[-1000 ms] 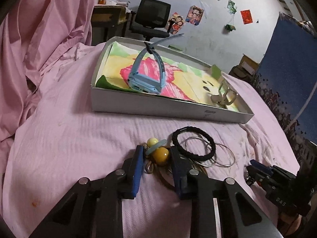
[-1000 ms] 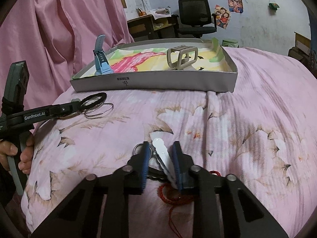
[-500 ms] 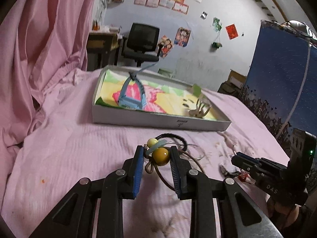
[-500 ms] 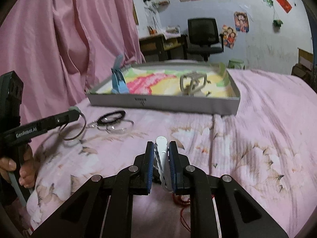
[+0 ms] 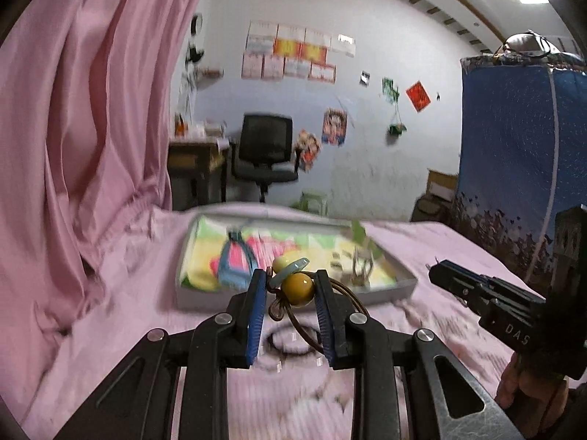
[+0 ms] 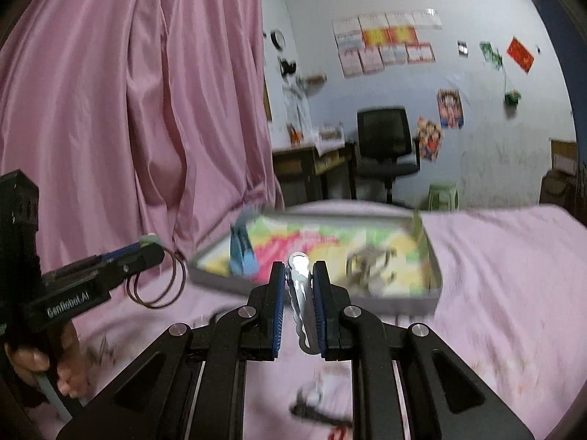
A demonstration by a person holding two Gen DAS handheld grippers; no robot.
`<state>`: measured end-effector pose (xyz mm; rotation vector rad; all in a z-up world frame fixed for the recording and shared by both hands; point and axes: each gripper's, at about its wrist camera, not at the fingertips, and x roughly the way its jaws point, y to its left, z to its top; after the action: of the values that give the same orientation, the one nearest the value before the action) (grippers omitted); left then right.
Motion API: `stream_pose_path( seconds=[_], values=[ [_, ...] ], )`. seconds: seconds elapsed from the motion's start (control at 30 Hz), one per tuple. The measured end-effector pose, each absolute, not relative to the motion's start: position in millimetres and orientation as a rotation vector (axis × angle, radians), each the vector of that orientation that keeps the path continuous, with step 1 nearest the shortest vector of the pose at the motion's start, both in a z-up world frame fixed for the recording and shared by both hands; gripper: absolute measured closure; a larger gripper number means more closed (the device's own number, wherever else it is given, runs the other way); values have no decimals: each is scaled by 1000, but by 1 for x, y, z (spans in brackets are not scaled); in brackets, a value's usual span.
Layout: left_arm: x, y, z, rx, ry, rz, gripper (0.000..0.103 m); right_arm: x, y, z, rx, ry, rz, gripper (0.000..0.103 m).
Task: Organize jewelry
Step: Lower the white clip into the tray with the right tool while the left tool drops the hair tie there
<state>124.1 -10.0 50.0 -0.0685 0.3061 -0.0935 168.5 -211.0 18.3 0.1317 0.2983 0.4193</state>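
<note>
Both carrying toward tray (image 5: pixel 403 286); clear the near wall before releasing, drop on bare liner away from blue watch (image 5: pixel 234 267) inside. Left tool (image 5: pixel 290 286) clamps beaded hair tie (image 5: pixel 297 284): amber bead, brown loops dangling. Right tool (image 6: pixel 299 289) pinches silver wavy hair clip (image 6: pixel 301 293), upright, short of tray.

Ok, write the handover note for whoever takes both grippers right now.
Left gripper: shut on the beaded hair tie, its brown loops hanging free, lifted off the bed.
Right gripper: shut on the white hair clip, also lifted.
Tray ahead already holds the blue watch and a grey clip.
Left: put both pieces into the tray, then fetch the black hair tie and other bits on the bed.
</note>
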Motion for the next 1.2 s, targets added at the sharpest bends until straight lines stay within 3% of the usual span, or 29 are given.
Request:
stream_pose_path(
  seconds=[0.23,0.6,1.2],
  values=[
    [151,-24,64,-36,220,-62,78,190,-213,35,139,225,398,89],
    [206,-43,54,-12,240,-45,78,239,-216,29,134,200,323,89],
    [305,-51,-7,-86,733,-83,78,316,-244,-48,262,615,207,89]
  ],
)
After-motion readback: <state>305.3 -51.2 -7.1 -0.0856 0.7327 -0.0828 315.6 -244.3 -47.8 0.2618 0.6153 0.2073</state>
